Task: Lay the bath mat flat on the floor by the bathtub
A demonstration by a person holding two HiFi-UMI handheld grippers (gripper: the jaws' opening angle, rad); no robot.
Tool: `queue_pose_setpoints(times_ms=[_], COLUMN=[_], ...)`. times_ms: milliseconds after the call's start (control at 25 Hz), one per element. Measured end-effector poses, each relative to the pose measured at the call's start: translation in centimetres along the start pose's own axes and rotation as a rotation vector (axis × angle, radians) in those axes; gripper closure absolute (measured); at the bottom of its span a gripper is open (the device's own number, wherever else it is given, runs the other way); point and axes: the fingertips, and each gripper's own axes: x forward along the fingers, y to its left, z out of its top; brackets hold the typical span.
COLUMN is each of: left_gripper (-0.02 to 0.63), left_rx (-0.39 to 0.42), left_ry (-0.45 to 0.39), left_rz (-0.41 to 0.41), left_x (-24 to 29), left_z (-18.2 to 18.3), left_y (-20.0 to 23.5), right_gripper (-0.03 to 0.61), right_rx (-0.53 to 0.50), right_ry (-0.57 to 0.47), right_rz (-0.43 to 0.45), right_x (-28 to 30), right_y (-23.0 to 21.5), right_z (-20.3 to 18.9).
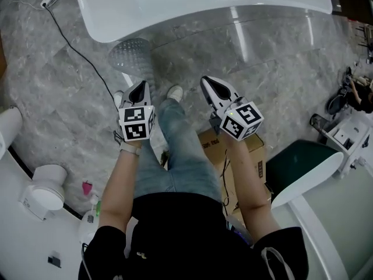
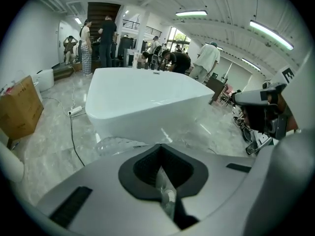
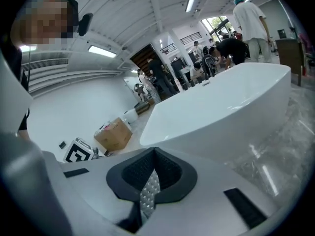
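Showroom hall: freestanding bathtub point(image 2: 147, 102), marble floor point(image 1: 58, 86), people point(image 2: 98, 38).

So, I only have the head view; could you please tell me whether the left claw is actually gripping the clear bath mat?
Observer: Yes; the left gripper view shows the left claw shut on a strip of the clear, bumpy plastic bath mat.
Operator: Thank you. And the right claw?
Observer: Its own view shows the right claw shut on a dotted edge of the same mat.
Operator: Is anyone behind the tub?
Observer: Several people stand beyond the white oval bathtub.
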Motion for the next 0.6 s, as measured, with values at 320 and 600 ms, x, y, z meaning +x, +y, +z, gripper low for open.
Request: queue_pose_setpoints(times_ms=[320,600], left_gripper=[0.597,0.597], left_rx=[-0.012,-0.017], left_ry=[-0.025,-0.079], left_rz=[-0.069,-0.138], left_x=[4.3,7.1], left_z=[3.8,9.7], left_y=[-7.3,-13.4], right_gripper=[0.554,0.554], right_rx=[0.023,0.019], right_ry=[-0.006,-0.041], right_rz=[-0.064,-0.143], right_x=[-2.6,-7.0], right_y=[-6.7,-12.3], right_z=[0.8,3.8])
